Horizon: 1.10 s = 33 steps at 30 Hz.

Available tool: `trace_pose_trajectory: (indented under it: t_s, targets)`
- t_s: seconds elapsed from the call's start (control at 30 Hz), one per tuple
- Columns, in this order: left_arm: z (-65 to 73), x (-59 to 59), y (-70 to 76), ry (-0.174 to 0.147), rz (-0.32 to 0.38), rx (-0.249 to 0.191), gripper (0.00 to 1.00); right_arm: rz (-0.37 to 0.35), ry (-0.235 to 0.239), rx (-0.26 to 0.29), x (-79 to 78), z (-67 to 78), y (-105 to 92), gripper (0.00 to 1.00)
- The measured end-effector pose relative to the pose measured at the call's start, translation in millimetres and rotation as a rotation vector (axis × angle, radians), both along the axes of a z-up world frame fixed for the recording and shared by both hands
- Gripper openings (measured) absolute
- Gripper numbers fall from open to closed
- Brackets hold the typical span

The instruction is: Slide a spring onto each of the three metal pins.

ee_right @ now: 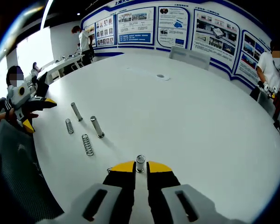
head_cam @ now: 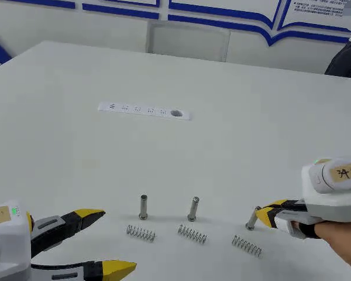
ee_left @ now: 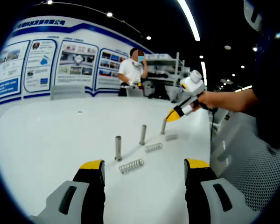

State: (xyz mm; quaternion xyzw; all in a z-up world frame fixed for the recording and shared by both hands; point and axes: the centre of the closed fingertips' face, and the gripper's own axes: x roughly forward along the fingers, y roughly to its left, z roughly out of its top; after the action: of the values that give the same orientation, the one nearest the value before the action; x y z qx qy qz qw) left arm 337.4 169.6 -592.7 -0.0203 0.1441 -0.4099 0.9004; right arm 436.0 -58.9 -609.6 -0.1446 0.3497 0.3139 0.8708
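Right tongs (ee_right: pixel 140 169) clamped on silvery flat-headed pin (ee_right: pixel 140 163), left tongs (ee_left: pixel 144 164) spread wide, coiled spring (ee_left: pixel 131 165) lying ahead

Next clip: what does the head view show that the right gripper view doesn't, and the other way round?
Head view alone: the right-hand coiled wire spring, lying whole beside the tilted metal pin at the right gripper. Right gripper view alone: that pin's round top clamped between the yellow-tipped jaws, and a person in a white shirt by the wall. Shared: the left upright metal pin, the middle upright metal pin, the left spring, the middle spring, the white table and the open left gripper.
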Motion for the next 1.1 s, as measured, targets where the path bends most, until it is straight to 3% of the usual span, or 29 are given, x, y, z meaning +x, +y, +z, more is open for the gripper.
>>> trace_pose_trajectory:
  t_s: [0.27, 0.43, 0.57, 0.67, 0.87, 0.97, 1.1]
  targets:
    - [-1.8, -0.4, -3.1, 0.005, -0.010, 0.002, 0.70, 0.041, 0.016, -0.002, -12.6, -1.5, 2.4, 0.11]
    - [-2.4, -0.6, -4.9, 0.007, -0.017, 0.003, 0.70, 0.164, 0.060, -0.013, -30.9, -7.1, 20.7, 0.12]
    - [-3.2, -0.6, -4.9, 0.009, -0.020, 0.003, 0.70, 0.253, 0.089, -0.071, -40.2, -17.5, 33.1, 0.15]
    - [-3.4, -1.3, -4.1, 0.009, -0.019, 0.001, 0.69, 0.295, 0.089, -0.132, -38.8, -22.8, 36.1, 0.15]
    - [-6.0, -2.6, -0.6, 0.014, -0.012, 0.001, 0.69, 0.368, 0.135, -0.212, -38.6, -31.5, 42.1, 0.15]
    - [-7.2, -3.3, -0.5, 0.018, -0.010, -0.001, 0.69, 0.421, 0.169, -0.287, -39.8, -39.5, 41.1, 0.15]
    - [-7.2, -3.7, -0.8, 0.019, -0.008, -0.003, 0.69, 0.446, 0.186, -0.317, -37.6, -45.4, 43.5, 0.15]
